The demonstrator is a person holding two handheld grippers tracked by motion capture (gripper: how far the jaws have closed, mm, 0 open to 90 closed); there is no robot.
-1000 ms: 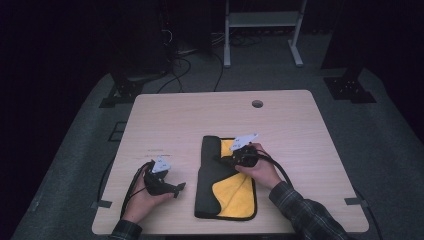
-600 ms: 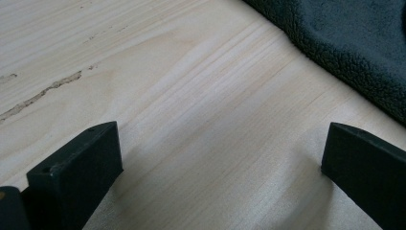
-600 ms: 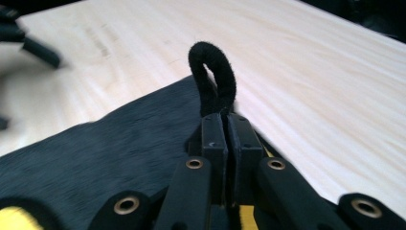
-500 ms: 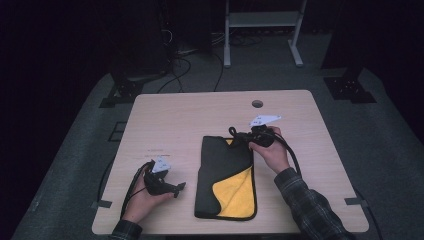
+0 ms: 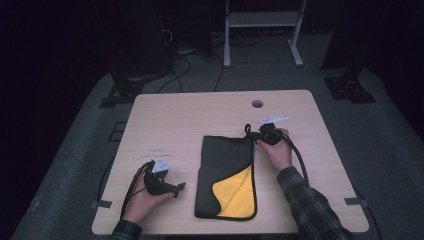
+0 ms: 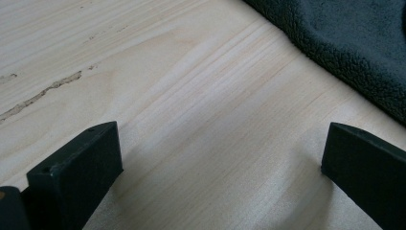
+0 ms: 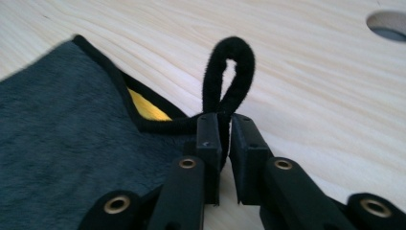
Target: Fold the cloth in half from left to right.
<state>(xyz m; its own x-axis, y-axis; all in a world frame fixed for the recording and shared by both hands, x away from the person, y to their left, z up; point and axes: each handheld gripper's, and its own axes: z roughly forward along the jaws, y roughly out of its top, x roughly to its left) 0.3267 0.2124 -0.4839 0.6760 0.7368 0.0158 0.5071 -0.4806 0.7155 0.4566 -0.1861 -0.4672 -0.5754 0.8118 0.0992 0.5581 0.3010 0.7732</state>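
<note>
A dark grey cloth (image 5: 227, 172) with a yellow underside (image 5: 232, 197) lies folded lengthwise on the wooden table (image 5: 200, 115). Its near right corner is turned back, showing yellow. My right gripper (image 5: 256, 134) sits at the cloth's far right corner, shut on that corner where the black hanging loop (image 7: 230, 72) stands up between the jaws. The cloth's grey pile (image 7: 57, 143) and a sliver of yellow (image 7: 146, 109) show beside the right gripper (image 7: 225, 139). My left gripper (image 5: 175, 189) rests on the table left of the cloth, open and empty (image 6: 220, 167). The cloth's edge (image 6: 349, 43) lies ahead of it to the right.
A round cable hole (image 5: 257, 104) is in the table near its far edge, seen also as the cable hole (image 7: 388, 24). A metal stand (image 5: 260, 30) and cables lie on the floor beyond the table.
My right gripper has carried the cloth's corner away from me toward the table's far side, unfolding the cloth so it lies longer and flatter. The left gripper has stayed put.
</note>
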